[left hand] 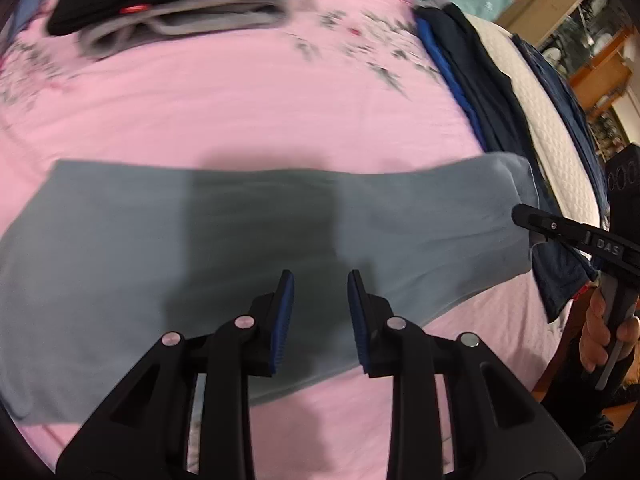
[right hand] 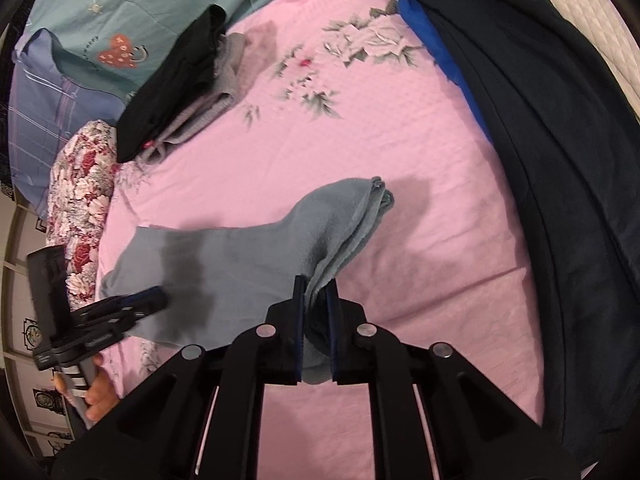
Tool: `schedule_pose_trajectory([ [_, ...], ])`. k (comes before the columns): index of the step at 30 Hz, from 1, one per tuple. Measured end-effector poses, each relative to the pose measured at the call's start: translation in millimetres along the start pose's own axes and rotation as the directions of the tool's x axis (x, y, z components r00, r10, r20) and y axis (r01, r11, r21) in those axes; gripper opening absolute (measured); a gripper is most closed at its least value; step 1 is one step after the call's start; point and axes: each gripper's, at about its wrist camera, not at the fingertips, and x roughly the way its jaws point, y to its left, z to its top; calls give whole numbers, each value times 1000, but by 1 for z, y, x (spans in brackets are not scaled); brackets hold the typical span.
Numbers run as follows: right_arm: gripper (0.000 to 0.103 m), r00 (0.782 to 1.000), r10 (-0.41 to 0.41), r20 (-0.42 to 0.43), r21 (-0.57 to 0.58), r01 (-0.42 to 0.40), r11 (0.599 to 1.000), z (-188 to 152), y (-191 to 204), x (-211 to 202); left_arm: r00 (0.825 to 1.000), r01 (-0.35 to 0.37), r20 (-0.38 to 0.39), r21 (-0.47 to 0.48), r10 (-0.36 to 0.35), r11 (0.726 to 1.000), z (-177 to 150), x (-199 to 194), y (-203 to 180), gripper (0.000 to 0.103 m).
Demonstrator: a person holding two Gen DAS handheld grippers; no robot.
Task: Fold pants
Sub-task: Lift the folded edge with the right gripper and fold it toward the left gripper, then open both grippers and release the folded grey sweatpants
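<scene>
Grey-blue pants lie flat across a pink floral bedsheet. My left gripper hovers over their middle, blue pads apart with nothing between them. The right gripper comes in from the right edge at the pants' lifted right end. In the right wrist view my right gripper is shut on that end of the pants, and the fabric rises off the sheet and bunches between the pads. The left gripper shows at the lower left above the pants' far part, held by a hand.
A stack of folded black and grey clothes sits at the back of the bed. Dark navy and blue garments lie along the right side over a white quilt. A floral pillow and a teal cover are at the left.
</scene>
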Motion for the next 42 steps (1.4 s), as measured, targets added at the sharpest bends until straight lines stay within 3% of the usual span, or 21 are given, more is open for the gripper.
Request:
schedule_pose_trajectory([
  [4, 10, 999, 28, 22, -14, -28, 1000, 1, 12, -5, 998, -42, -37, 46, 43, 998, 8, 35, -18, 27],
  [8, 9, 999, 27, 18, -26, -27, 999, 6, 22, -2, 999, -17, -26, 39, 18, 999, 7, 25, -13, 27],
  [10, 9, 999, 27, 18, -44, -27, 999, 7, 31, -3, 1000, -20, 19, 14, 20, 1000, 4, 5, 1, 27],
  [15, 9, 999, 32, 32, -122, -28, 992, 7, 68, -6, 987, -57, 146, -119, 74, 991, -14, -58, 68, 27],
  [19, 9, 998, 67, -9, -218, -67, 974, -1, 118, 10, 949, -181, 206, -264, 238, 947, -49, -104, 136, 27],
  [21, 9, 996, 78, -49, -275, -88, 957, -6, 152, 28, 945, -188, 202, -312, 258, 931, -65, -116, 165, 27],
  [24, 9, 992, 62, -110, -350, -97, 932, -13, 201, 69, 950, -173, 186, -350, 250, 921, -79, -120, 192, 27],
  [27, 9, 987, -5, -161, -410, -62, 910, -22, 242, 118, 966, -124, 168, -363, 196, 923, -86, -115, 212, 27],
  [30, 9, 974, -69, -216, -444, -35, 895, -29, 268, 158, 972, -108, 156, -361, 174, 926, -89, -106, 220, 27],
  [34, 10, 957, -156, -244, -478, 21, 878, -38, 285, 183, 980, -87, 142, -340, 142, 937, -90, -94, 218, 27],
  [36, 21, 956, -140, -259, -460, 6, 888, -40, 288, 185, 982, -84, 136, -331, 135, 940, -90, -91, 218, 27],
  [39, 25, 954, -15, -298, -382, -105, 918, -31, 289, 165, 982, -60, 148, -335, 115, 940, -91, -94, 221, 27],
  [42, 37, 975, 23, -223, -363, -105, 926, -19, 283, 136, 981, -40, 162, -346, 102, 937, -94, -99, 226, 30],
])
